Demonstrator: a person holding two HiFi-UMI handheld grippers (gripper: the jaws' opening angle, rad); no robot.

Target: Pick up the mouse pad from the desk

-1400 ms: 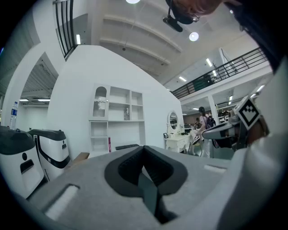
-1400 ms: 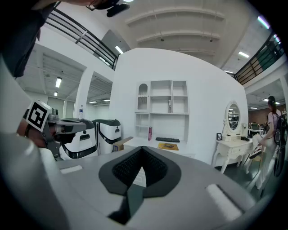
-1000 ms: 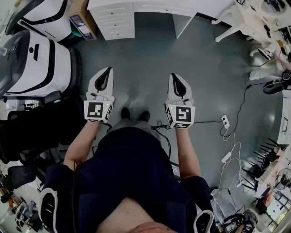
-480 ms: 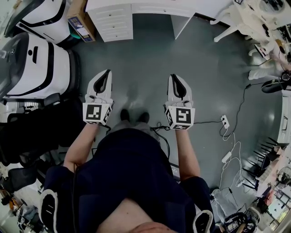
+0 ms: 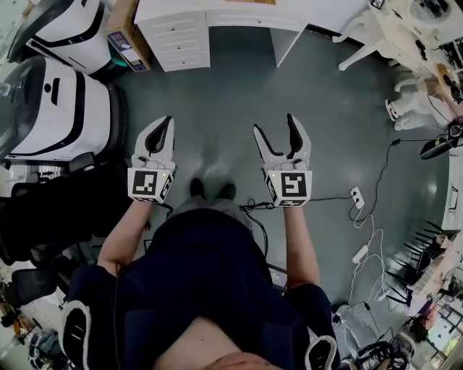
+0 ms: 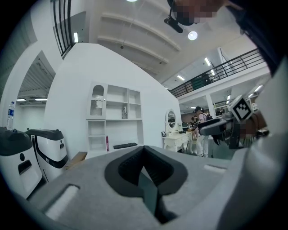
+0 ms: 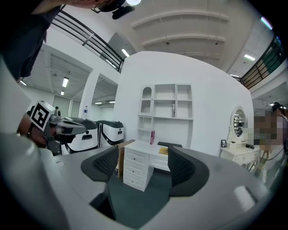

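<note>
Left tool (image 5: 168,120): clenched, pads pressed together with nothing between them (image 6: 143,149). It is held level over the grey-green floor (image 5: 217,94).

Right tool (image 5: 275,124): released. Its jaws have just been opening and now stand wide apart, with only air in the gap (image 7: 144,164). It is held beside the left tool, and the two are apart.

Desk (image 5: 217,13): white, with a drawer unit. It stands ahead of both tools, well apart from them. In the right gripper view its drawers (image 7: 135,170) show through the gap between the open jaws.

Mouse pad (image 7: 163,151): taken to be the flat yellow piece lying on the desk top, though it is small in this view. It lies well ahead of the right tool, just inside the line of its right-hand jaw, and neither tool touches it. A dark flat bar (image 7: 170,144) lies just behind it.

White machines (image 5: 51,101) stand to the left of the left tool.

A shelf unit (image 7: 166,110) stands on the wall beyond the desk.
</note>
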